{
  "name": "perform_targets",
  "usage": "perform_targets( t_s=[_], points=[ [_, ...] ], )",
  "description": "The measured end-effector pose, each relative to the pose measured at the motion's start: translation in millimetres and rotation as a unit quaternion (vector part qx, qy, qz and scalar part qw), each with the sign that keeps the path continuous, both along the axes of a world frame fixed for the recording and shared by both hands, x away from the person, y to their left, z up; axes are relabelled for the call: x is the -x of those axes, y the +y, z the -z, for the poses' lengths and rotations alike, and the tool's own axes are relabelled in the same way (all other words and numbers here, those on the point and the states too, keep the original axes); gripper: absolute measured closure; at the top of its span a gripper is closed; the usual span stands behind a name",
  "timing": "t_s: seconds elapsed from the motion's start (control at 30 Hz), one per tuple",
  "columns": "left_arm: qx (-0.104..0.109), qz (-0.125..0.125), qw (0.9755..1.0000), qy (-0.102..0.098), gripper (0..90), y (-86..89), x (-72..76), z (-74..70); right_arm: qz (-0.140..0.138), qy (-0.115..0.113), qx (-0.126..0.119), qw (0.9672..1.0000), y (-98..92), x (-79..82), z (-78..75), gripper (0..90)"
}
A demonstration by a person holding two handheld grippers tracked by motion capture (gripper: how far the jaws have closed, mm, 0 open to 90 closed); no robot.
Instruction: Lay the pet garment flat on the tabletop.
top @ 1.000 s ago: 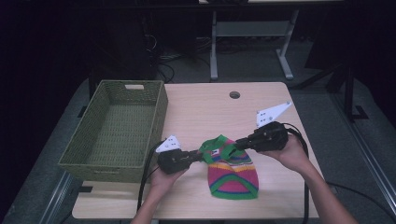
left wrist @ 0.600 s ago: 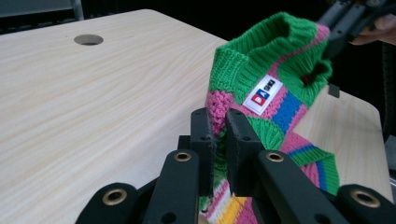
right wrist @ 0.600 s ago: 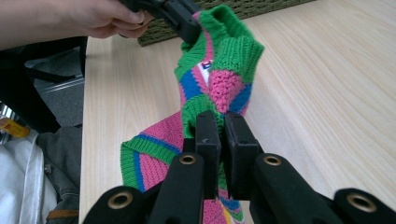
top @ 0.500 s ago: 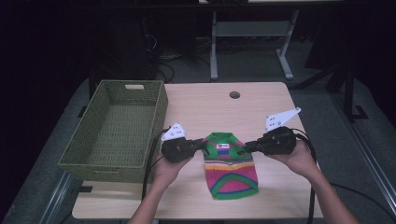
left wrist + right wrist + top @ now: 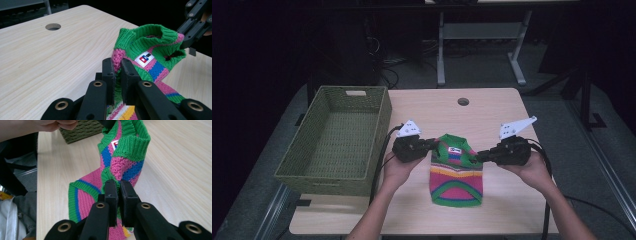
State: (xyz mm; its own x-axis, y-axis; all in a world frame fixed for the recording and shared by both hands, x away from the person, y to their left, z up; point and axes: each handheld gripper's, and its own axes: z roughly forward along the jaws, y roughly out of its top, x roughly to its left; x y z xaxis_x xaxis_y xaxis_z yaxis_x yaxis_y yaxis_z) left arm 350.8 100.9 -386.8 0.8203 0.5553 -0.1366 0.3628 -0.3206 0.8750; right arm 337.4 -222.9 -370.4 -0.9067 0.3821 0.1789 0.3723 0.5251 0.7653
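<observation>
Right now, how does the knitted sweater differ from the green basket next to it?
The small striped sweater is soft and multicoloured: pink, green, blue, yellow. The woven basket is stiff, olive green and far larger. The sweater is pinched at both shoulders by the left tool and right tool; the basket stands untouched. Both are on the wooden table.

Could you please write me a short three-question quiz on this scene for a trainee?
1. True or false: both grippers are clamped on the knitted sweater.
2. The basket lies on which side of the sweater in the high view: A left, B right, C behind?
3. Which part of the sweater lies on the table?

Key:
1. True: left gripper and right gripper pinch it at the shoulders.
2. A.
3. The bottom hem end; the collar is lifted.
</observation>
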Motion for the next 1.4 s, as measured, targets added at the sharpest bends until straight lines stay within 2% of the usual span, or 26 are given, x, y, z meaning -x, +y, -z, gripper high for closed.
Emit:
perform_targets(
  t_s=[0.3, 0.5, 0.63, 0.83, 0.93, 0.97, 1.0, 1.03, 1.07, 1.1, 1.13, 1.2, 1.23, 1.3, 1.4],
  points=[
    [-0.001, 0.002, 0.9999, 0.014, 82.7, -1.4, -7.0, 7.0, 0.023, 0.014, 0.005, 0.9996, -6.6, -14.2, 5.7, 84.5],
    [-0.006, 0.004, 0.9998, 0.018, 82.6, -2.0, -7.2, 9.8, 0.029, 0.015, 0.01, 0.9994, -6.4, -17.6, 7.7, 84.5],
    [-0.009, 0.002, 0.9997, 0.021, 82.7, -1.7, -9.4, 11.5, 0.032, 0.025, 0.017, 0.999, -5.2, -23.4, 9.7, 84.3],
    [-0.008, 0.002, 0.9994, 0.034, 82.6, 1.0, -14.5, 17.5, 0.039, 0.028, 0.019, 0.9986, -4.7, -31.3, 11.9, 84.2],
    [-0.009, -0.004, 0.9994, 0.035, 82.6, 0.1, -17.4, 19.3, 0.042, 0.036, 0.014, 0.9984, -5.2, -37.1, 15.4, 84.1],
    [-0.005, -0.015, 0.9994, 0.032, 82.1, -1.0, -20.8, 20.0, 0.046, 0.037, 0.015, 0.9982, -5.0, -41.5, 16.1, 83.3],
    [-0.003, -0.039, 0.9989, 0.025, 75.4, -2.3, -24.4, 20.3, 0.063, 0.036, 0.008, 0.9973, -5.3, -50.0, 16.9, 76.8],
    [-0.005, -0.063, 0.9977, 0.024, 60.1, -3.3, -29.2, 20.0, 0.095, 0.036, 0.002, 0.9948, -5.8, -59.6, 17.3, 66.4],
    [-0.002, -0.073, 0.9968, 0.032, 53.7, -3.3, -33.3, 19.5, 0.132, 0.043, -0.002, 0.9904, -7.0, -70.0, 17.1, 64.9],
    [0.008, -0.075, 0.9962, 0.042, 53.0, -2.7, -37.6, 19.1, 0.145, 0.052, -0.012, 0.988, -8.7, -76.9, 17.4, 64.3],
    [0.016, -0.078, 0.9958, 0.044, 51.7, -1.8, -39.6, 18.7, 0.153, 0.057, -0.025, 0.9862, -10.9, -84.1, 18.5, 62.9],
    [0.01, -0.075, 0.9961, 0.045, 48.5, -2.2, -37.9, 17.5, 0.173, 0.066, -0.013, 0.9825, -12.7, -92.3, 24.6, 58.3],
    [0.01, -0.075, 0.9961, 0.045, 48.1, -2.2, -37.9, 17.5, 0.173, 0.066, -0.013, 0.9825, -12.7, -92.3, 24.6, 58.3],
    [-0.005, -0.07, 0.9968, 0.038, 47.3, -3.5, -34.2, 17.8, 0.174, 0.07, 0.002, 0.9822, -12.9, -90.1, 29.9, 56.0],
    [-0.011, -0.064, 0.997, 0.043, 45.3, -4.6, -29.0, 19.5, 0.178, 0.08, 0.002, 0.9808, -17.3, -84.6, 40.0, 51.8]
  ],
)
